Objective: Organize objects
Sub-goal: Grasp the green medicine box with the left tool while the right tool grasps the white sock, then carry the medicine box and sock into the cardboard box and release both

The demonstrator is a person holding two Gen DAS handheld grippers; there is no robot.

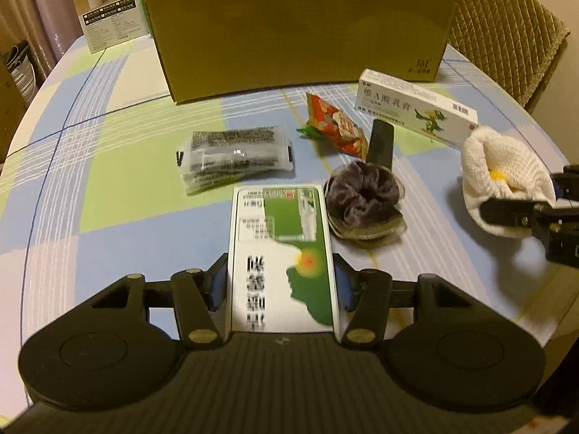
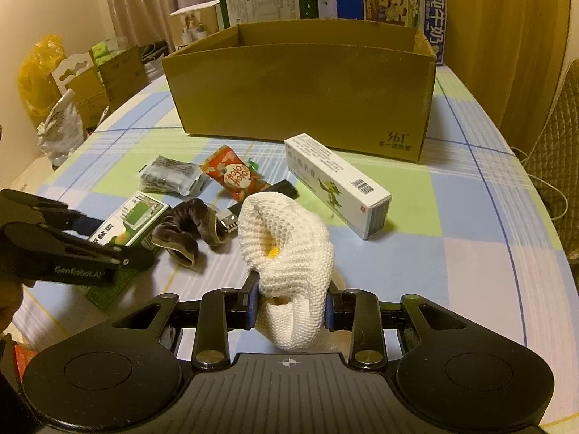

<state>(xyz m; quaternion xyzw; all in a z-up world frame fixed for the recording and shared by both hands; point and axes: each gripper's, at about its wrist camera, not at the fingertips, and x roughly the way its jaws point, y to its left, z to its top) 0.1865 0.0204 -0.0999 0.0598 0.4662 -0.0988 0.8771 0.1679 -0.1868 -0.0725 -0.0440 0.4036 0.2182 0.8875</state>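
My left gripper (image 1: 282, 282) has its jaws clamped on the long sides of a green-and-white box (image 1: 284, 253), which sits over the checked surface (image 1: 108, 188) just beside a dark scrunchie (image 1: 363, 195). My right gripper (image 2: 291, 305) squeezes a white knitted sock (image 2: 286, 249) in narrow jaws. An open carton (image 2: 300, 86) stands farther back, with a snack packet (image 1: 334, 126) and a long white box (image 1: 416, 105) before it.
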